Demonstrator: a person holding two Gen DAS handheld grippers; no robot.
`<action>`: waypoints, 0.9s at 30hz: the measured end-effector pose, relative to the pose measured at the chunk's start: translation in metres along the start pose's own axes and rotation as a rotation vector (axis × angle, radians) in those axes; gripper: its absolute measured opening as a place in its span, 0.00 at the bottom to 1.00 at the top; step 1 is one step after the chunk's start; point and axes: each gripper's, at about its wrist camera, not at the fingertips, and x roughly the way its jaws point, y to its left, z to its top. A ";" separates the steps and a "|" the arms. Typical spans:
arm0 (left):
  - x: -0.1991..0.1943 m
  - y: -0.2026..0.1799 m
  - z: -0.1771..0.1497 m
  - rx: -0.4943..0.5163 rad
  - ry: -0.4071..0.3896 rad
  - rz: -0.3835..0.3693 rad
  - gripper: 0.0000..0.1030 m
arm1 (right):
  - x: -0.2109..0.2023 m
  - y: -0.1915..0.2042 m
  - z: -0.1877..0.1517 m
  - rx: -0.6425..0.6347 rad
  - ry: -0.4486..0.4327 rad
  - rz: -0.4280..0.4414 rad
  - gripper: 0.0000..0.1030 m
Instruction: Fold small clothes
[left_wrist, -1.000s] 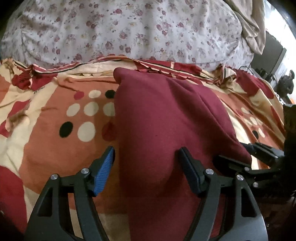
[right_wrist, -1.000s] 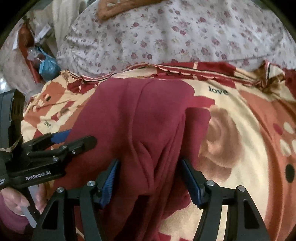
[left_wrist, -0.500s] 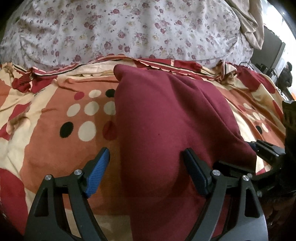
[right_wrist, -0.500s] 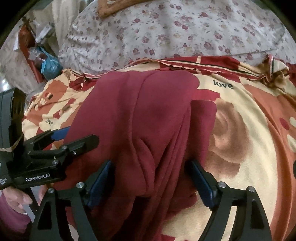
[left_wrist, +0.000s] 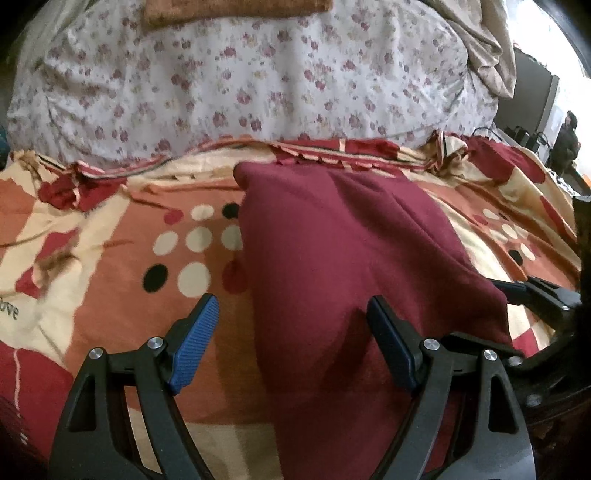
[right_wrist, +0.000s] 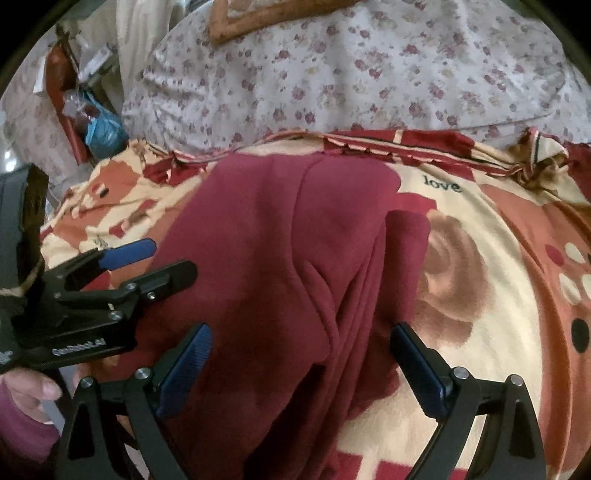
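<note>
Maroon garment (left_wrist: 332, 266) laid on the bed (left_wrist: 110, 258).
Both tools, left (left_wrist: 291, 347) and right (right_wrist: 303, 369), are held released over it.

Hidden and cut-off parts

The maroon garment (right_wrist: 266, 258) runs under the right gripper (right_wrist: 299, 365), its near edge leaving the frame; the folds' undersides are hidden.

1. A bed covered by a patterned blanket (left_wrist: 110, 258) in orange, cream and red.
2. A floral white duvet (left_wrist: 258, 81) heaped behind.
3. Bright daylight (left_wrist: 569, 85) at the right edge.
4. A blue bag (right_wrist: 101, 131) beside the bed.
</note>
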 end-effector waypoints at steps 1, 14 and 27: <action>-0.002 0.001 0.000 -0.001 -0.010 -0.002 0.80 | -0.004 0.000 0.000 0.011 -0.013 0.006 0.94; -0.006 0.011 0.001 -0.039 -0.038 0.002 0.80 | -0.028 -0.008 0.007 0.105 -0.096 -0.045 0.94; 0.000 0.012 -0.002 -0.050 -0.022 -0.002 0.80 | -0.025 -0.030 0.005 0.230 -0.079 -0.029 0.94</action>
